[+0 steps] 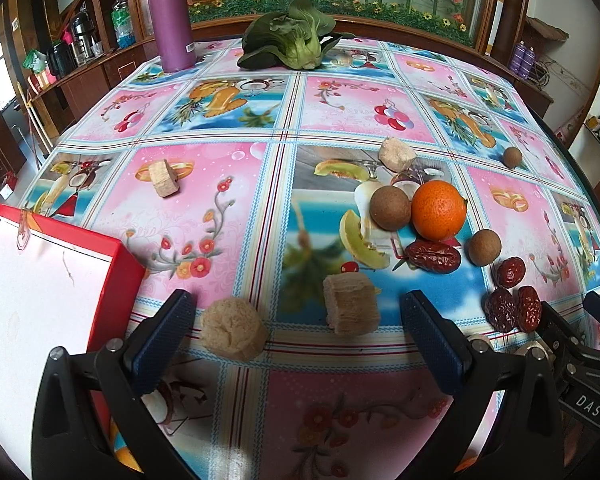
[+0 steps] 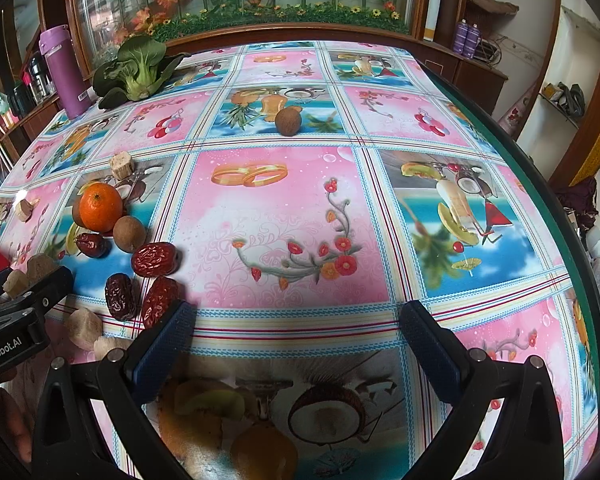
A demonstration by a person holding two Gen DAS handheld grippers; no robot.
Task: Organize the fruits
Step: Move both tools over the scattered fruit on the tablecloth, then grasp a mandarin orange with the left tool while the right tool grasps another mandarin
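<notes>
The left gripper (image 1: 296, 320) is hanging spread wide and holding nothing above two pale, crumbly blocks (image 1: 234, 334) low in the frame. A shallow red box (image 1: 116, 258) is lying at the left edge. The glossy orange (image 1: 439, 210), round brown fruits (image 1: 391, 208) and wrinkled red dates (image 1: 434, 258) are clustering centre right. The right gripper (image 2: 298, 326) is likewise gaping empty over bare patterned tablecloth (image 2: 300, 216); the table edge is curving down the right side.

"DAS" on right gripper (image 1: 580, 364); "GenRobot.AI" on left gripper (image 2: 4, 320).
</notes>
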